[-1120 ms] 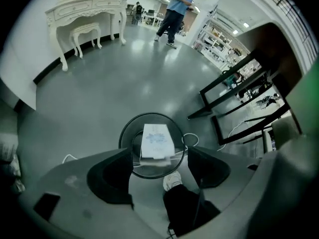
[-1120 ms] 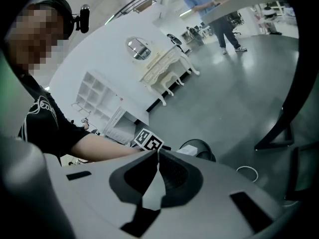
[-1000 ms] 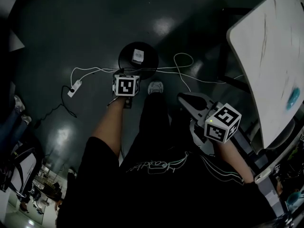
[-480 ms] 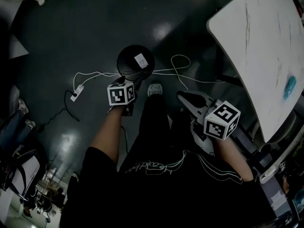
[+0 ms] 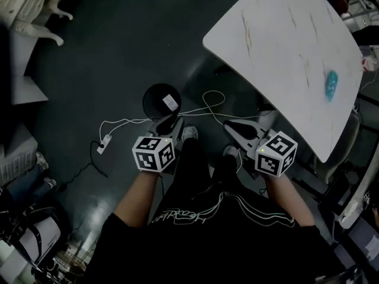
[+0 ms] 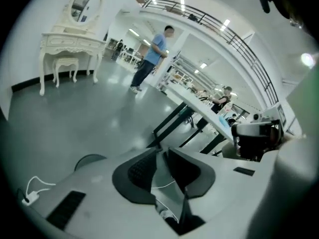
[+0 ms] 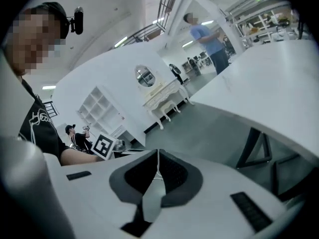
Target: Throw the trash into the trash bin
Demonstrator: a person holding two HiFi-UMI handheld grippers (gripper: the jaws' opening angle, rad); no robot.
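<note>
one round black trash bin [image 5: 153, 93] stands mouth up on the floor, at 12 o'clock just past the left gripper [image 6: 162, 152]. one white scrap of trash [image 5: 170, 102] lies inside it, too small to tell its long axis. of the two grippers, the left's jaws have just been closing to a slim gap with nothing between them; the right gripper [image 7: 158, 153] is pressed together, empty.
</note>
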